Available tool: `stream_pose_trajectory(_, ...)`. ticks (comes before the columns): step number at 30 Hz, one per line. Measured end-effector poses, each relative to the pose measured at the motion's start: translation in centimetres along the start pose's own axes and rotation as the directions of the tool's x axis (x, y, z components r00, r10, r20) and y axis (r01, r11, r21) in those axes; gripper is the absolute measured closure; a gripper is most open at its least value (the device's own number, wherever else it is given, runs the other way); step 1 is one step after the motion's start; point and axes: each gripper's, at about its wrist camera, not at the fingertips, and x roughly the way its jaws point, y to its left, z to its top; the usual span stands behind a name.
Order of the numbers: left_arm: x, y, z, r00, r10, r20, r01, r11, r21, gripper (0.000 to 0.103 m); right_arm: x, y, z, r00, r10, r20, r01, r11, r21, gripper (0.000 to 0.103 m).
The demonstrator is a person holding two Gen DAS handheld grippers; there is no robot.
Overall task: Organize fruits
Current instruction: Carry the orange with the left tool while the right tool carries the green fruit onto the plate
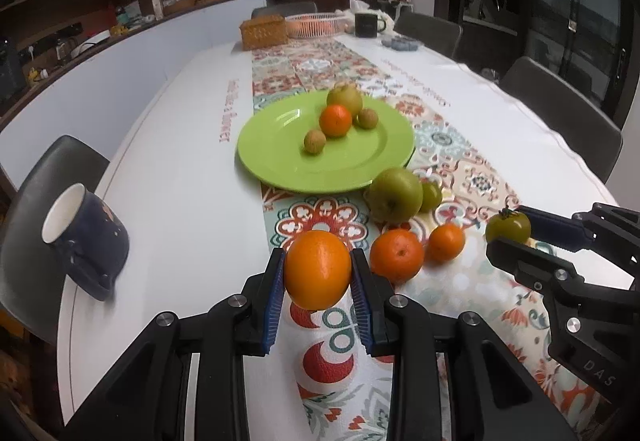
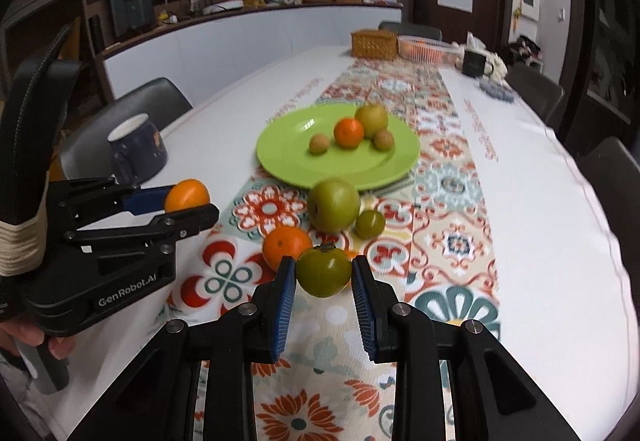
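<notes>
Left-wrist view first: left claw (image 1: 318,269) clenched on a large orange (image 1: 318,268), lifted just above the patterned runner (image 1: 472,177). Ahead, the green plate (image 1: 280,149) carries a pear, a small orange and two brownish fruits; a green apple (image 1: 395,194) and two oranges lie loose just beside it. Right-wrist view now: right claw (image 2: 324,273) grips a green tomato (image 2: 323,272) between blue pads (image 2: 285,305). A dark mug (image 2: 138,147) sits at the desk's (image 2: 552,233) left edge.

Black tool (image 2: 323,293), blue ribbed pads (image 2: 285,305) (silver screws).
</notes>
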Motion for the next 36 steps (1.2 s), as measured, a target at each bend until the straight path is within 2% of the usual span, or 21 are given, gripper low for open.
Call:
stream_pose_trajectory(11,-2.8,-0.4,3.2,0.996,0.028,0.084,-0.026,1.000,-0.017,0.071,-2.6,-1.0,4.8,0.992,0.027,0.124,-0.023,0.999,-0.036,0.073)
stream_pose_trajectory(20,-2.7,0.3,6.5,0.990,0.060,0.130,-0.056,0.998,-0.034,0.071,-1.7,-1.8,9.1,0.983,0.049,0.176,-0.036,0.996,-0.076,0.073)
stream_pose_trajectory(30,1.0,2.1,9.6,0.990,0.080,0.112,-0.073,0.995,-0.062,0.071,3.9,-3.3,12.0,0.991,0.086,0.107,-0.080,0.995,-0.056,0.073)
stream_pose_trajectory(36,4.6,3.0,10.6,0.995,0.055,0.078,-0.048,0.995,-0.085,0.071,7.9,-4.4,12.4,0.994,0.102,0.043,-0.101,0.994,-0.042,0.073)
